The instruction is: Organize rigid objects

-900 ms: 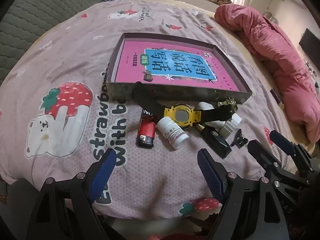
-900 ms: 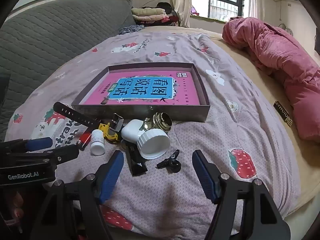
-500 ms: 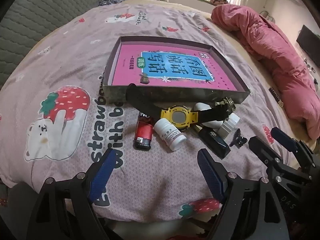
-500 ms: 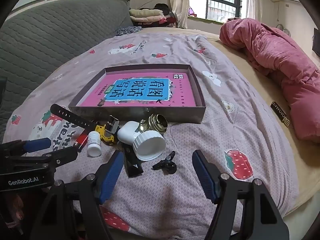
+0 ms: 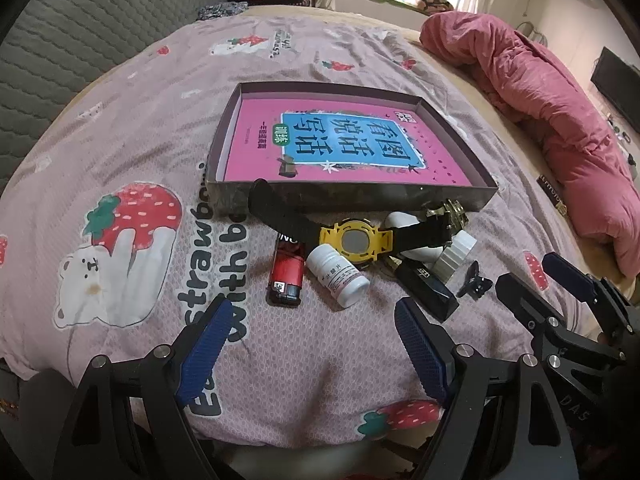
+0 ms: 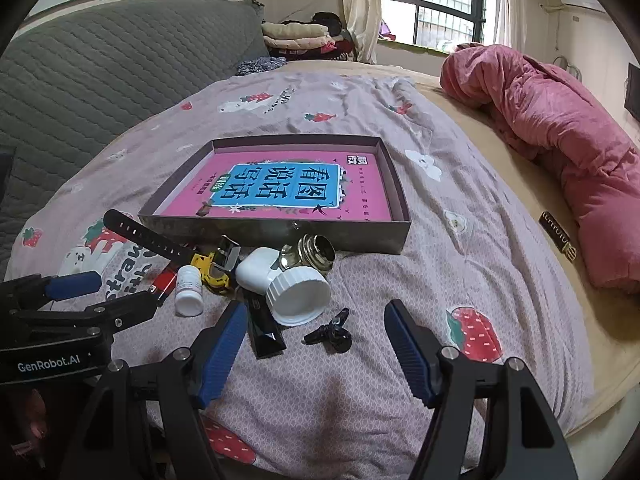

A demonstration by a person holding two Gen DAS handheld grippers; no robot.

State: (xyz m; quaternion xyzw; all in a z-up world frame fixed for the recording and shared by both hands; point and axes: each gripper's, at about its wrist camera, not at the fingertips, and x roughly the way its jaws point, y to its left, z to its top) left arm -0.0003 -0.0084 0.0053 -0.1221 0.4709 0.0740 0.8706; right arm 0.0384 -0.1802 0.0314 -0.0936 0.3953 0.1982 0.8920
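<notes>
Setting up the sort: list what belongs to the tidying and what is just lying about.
Job: box, watch, lighter, pill bottle, white jar, brass fitting, black case, hair clip.

Lying about: pink quilt, folded clothes, black tag.

A bed covered by a pale purple strawberry-print sheet (image 6: 360, 120) fills the room. A grey quilted headboard (image 6: 100, 64) stands at ten o'clock, a barred window (image 6: 436, 4) (daylight coming through) at twelve, and a rumpled pink duvet (image 6: 560, 128) at two.
</notes>
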